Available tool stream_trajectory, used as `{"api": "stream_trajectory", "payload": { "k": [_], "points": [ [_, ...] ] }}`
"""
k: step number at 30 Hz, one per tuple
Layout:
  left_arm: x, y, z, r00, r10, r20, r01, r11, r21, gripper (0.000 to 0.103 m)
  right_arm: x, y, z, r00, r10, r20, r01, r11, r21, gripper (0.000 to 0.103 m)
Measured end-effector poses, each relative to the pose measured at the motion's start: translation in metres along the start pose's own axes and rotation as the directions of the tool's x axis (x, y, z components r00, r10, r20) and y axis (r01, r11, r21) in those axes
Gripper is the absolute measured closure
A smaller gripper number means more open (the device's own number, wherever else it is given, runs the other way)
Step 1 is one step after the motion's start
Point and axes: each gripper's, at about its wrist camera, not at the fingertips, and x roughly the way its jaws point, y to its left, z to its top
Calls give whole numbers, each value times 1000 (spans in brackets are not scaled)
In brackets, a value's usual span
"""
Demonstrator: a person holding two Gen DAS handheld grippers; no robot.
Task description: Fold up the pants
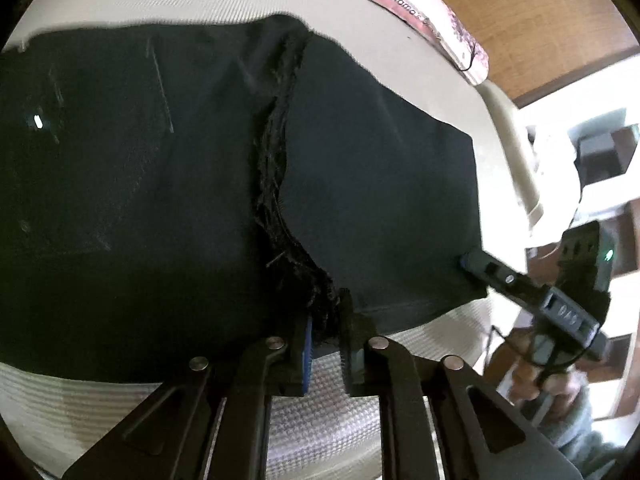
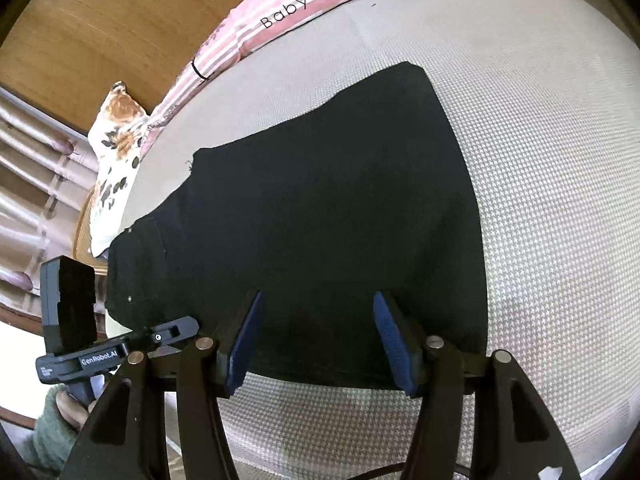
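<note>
While the black pants [image 2: 320, 216] lay flat on the pale woven bedcover [image 2: 540, 200], you had already doubled them — a frayed hem edge [image 1: 280, 184] crossed the middle, so at least one more fold looked due. Your left gripper [image 1: 326, 344] pinched that ragged edge at the near side; your right gripper [image 2: 318, 344] stood spread wide over the cloth, holding nothing (its tip rested near a corner). Behind — a pink "Baby" cushion [image 2: 280, 20], a floral pillow [image 2: 116, 152], a wood panel [image 2: 100, 32].
</note>
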Motion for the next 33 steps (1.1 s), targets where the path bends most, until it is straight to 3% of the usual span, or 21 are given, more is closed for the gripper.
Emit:
{"api": "stream_trajectory", "payload": {
  "k": [3,4,7,12,15,18,24,28,33],
  "points": [
    [-10,-8,0,995,95,39,-97,994,56,79,-10,2,11,998,-38,56,40,999,-31,48],
    [-16,-9,1,987,146,72,-152,985,81,79,-14,3,18,994,-67,88,72,996,-55,48],
    [-26,-10,9,967,203,153,-222,968,118,79,-17,3,37,984,-110,137,122,989,-83,53],
    [-25,-29,35,943,186,276,-246,948,202,79,-9,-1,71,966,-175,191,198,974,-110,62],
    [-12,-43,53,939,158,305,-241,935,259,79,0,-5,87,955,-213,207,241,963,-118,63],
    [6,-49,72,943,149,296,-235,931,279,79,10,-10,98,947,-242,210,270,956,-116,63],
    [42,-34,106,957,175,230,-225,950,218,79,28,-27,103,947,-263,185,283,954,-95,63],
    [41,-33,106,956,181,232,-234,946,225,79,29,-26,100,944,-271,188,294,949,-111,62],
    [32,-39,82,945,222,240,-287,914,286,78,20,-28,87,952,-259,165,275,958,-83,62]
  ]
}}
